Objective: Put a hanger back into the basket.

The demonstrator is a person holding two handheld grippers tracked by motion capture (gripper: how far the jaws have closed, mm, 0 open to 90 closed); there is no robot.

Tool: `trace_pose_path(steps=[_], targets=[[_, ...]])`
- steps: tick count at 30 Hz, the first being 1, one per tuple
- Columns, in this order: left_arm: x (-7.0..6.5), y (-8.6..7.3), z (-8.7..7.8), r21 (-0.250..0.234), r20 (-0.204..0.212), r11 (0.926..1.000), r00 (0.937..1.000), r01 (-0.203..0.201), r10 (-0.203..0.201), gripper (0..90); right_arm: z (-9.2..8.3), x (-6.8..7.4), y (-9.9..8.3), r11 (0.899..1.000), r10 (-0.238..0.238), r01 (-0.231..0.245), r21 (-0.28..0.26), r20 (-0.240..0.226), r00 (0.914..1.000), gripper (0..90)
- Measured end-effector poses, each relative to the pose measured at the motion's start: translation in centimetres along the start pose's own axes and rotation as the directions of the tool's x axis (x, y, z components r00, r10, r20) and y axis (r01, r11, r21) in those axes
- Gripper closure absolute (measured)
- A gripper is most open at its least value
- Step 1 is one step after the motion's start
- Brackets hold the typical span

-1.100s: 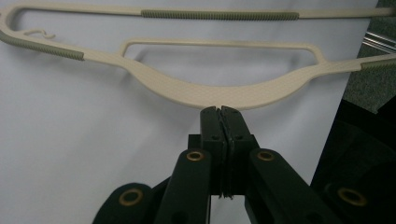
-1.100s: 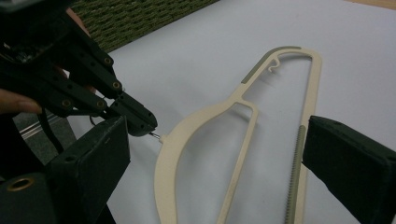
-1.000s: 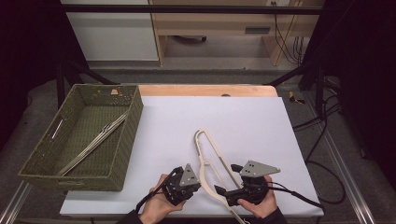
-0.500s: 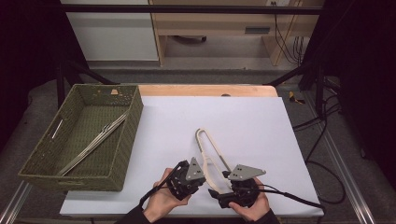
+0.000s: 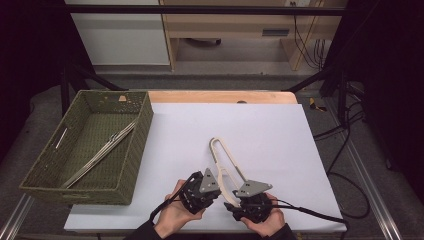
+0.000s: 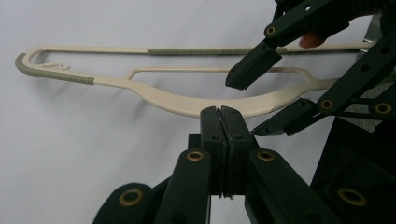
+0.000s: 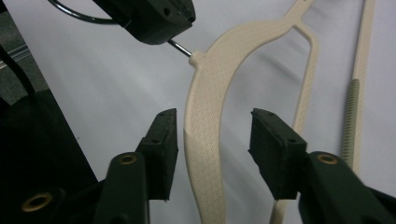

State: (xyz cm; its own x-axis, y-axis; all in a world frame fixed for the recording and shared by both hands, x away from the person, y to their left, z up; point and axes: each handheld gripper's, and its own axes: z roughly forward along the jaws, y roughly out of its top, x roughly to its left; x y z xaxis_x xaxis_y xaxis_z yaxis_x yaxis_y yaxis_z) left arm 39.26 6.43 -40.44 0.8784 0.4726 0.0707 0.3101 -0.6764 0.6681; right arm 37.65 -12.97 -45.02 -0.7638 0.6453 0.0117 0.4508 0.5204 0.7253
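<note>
A cream plastic hanger (image 5: 220, 140) lies on the white table, its far end pointing away from me. My left gripper (image 5: 219, 192) is shut on the hanger's thin metal hook stem (image 7: 180, 47), just short of the curved shoulder (image 6: 187, 100); its jaws (image 6: 222, 116) meet with no gap. My right gripper (image 5: 231, 198) comes in from the right. Its jaws (image 7: 212, 135) have just been closing and stand either side of the hanger's shoulder (image 7: 210, 93), with a gap on each side. The right gripper (image 6: 250, 105) also straddles the shoulder in the left gripper view.
A green woven basket (image 5: 135, 150) stands at the table's left with several thin metal rods or wire hangers (image 5: 100, 150) inside. The table's wooden far edge (image 5: 220, 96) runs along the back. A cable (image 5: 310, 212) trails right from the right gripper.
My right gripper has moved left onto the hanger's shoulder and its jaws have narrowed around it. The left gripper and the hanger have barely moved.
</note>
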Motion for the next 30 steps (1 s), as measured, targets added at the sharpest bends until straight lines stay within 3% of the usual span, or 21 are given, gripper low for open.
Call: trace_pose_path(steps=[4,6,10,12,14,16,17,23,26,30], targets=[[-0.1,0.0,0.0,-0.014,-0.001,0.9999,1.0000,0.007,-0.007,88.8,0.1,0.0,-0.1,1.000,-0.022,0.022,0.006,-0.025,0.9995,69.3],[-0.1,0.0,-0.1,-0.014,-0.010,0.9999,0.9999,0.001,-0.001,88.8,0.0,0.2,0.0,1.000,-0.007,0.007,-0.002,-0.039,0.9992,73.5],[-0.4,0.0,-0.1,-0.034,-0.020,0.9994,0.9998,0.003,-0.003,88.7,-0.2,0.1,-0.1,1.000,-0.030,0.030,-0.002,-0.034,0.9990,74.1],[-0.2,0.0,-0.4,-0.057,-0.021,0.9983,0.9997,-0.011,0.009,89.7,-0.2,0.1,0.0,1.000,-0.028,0.028,-0.004,-0.029,0.9992,74.3],[-0.1,0.0,-0.6,-0.104,-0.007,0.9946,0.9999,0.007,-0.008,89.0,-0.2,0.1,0.0,1.000,-0.028,0.028,-0.009,-0.025,0.9993,74.3],[0.0,0.1,-1.1,-0.143,-0.016,0.9894,0.9996,0.023,-0.025,81.8,-0.3,0.1,0.0,1.000,-0.027,0.027,-0.008,-0.025,0.9993,74.4],[0.2,0.1,-1.4,-0.146,-0.013,0.9892,0.9998,0.013,-0.015,77.7,-0.4,0.1,0.0,1.000,-0.025,0.025,-0.012,-0.021,0.9995,74.5],[1.6,0.1,-4.2,-0.270,-0.014,0.9619,0.9987,0.044,-0.050,52.6,-1.2,-0.4,0.3,0.999,-0.025,0.025,-0.023,-0.014,0.9996,75.2],[2.9,-0.4,-5.9,-0.328,-0.015,0.9416,0.9963,0.075,-0.085,40.6,-1.5,-0.6,0.4,0.999,-0.023,0.023,-0.032,-0.010,0.9997,75.5],[4.4,-1.3,-7.7,-0.369,-0.029,0.9236,0.9922,0.102,-0.121,30.3,-1.9,-0.8,0.6,0.999,-0.016,0.016,-0.040,-0.003,0.9999,75.9]])
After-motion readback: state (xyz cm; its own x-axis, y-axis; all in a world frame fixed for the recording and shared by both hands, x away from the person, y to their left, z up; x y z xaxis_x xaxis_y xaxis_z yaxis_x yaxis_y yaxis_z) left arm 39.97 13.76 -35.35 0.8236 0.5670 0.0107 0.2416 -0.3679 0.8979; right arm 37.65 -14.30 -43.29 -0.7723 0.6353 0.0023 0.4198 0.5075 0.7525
